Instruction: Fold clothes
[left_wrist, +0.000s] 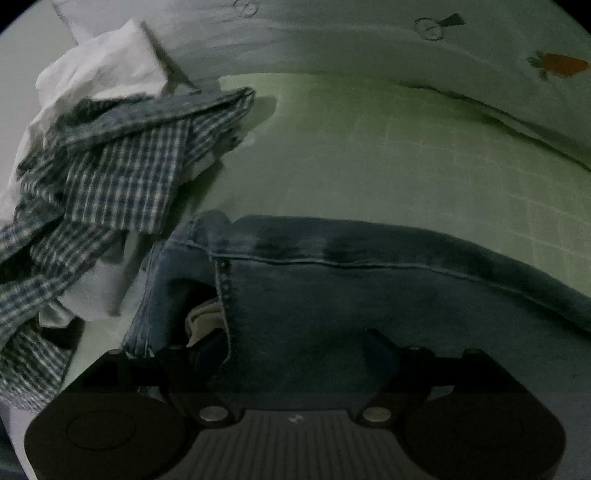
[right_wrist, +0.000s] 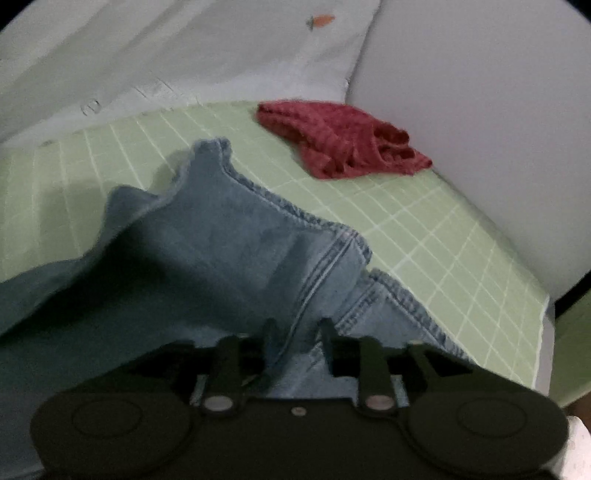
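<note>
A pair of blue jeans (left_wrist: 332, 295) lies across the green grid sheet (left_wrist: 369, 147), its waist and a pale pocket lining towards the left. My left gripper (left_wrist: 291, 347) is open, its fingers wide apart with denim lying over and between them. In the right wrist view the jeans (right_wrist: 221, 240) are lifted and bunched, one leg end sticking up. My right gripper (right_wrist: 299, 332) is shut on a thick seamed fold of the denim. The tips of both grippers are partly hidden by cloth.
A crumpled blue plaid shirt (left_wrist: 110, 177) and a white garment (left_wrist: 103, 62) are piled at the left. A red garment (right_wrist: 343, 140) lies at the far right of the sheet (right_wrist: 443, 240). A pale cover with a carrot print (left_wrist: 561, 64) runs along the back. The bed edge drops at the right.
</note>
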